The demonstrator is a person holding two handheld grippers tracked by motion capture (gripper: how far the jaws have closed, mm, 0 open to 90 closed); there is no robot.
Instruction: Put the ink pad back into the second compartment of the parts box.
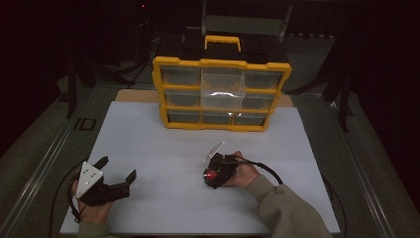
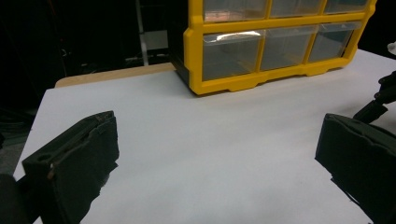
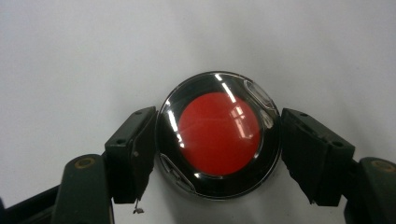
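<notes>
White table [image 1: 163,148], dark room, yellow drawer cabinet [image 1: 221,94] at far edge | we see round red-faced disc [image 3: 218,134] lying flat on table between right gripper [image 3: 218,154] pads, clamped on both sides | left gripper [image 2: 215,158] spread wide, holding nothing

We are looking at a dim scene in the high view: the surroundings are falling into near black while the white table [image 1: 163,144] is catching a soft, even light from above, and a bright streak of glare is lying across the clear drawers of the yellow organizer [image 1: 221,93]. In the left gripper view the near jaws are showing soft and out of focus, casting only faint shadows. In the right gripper view white reflections are streaking the glossy rim and red centre of the round disc [image 3: 218,134], and the corners are darkening slightly.
</notes>
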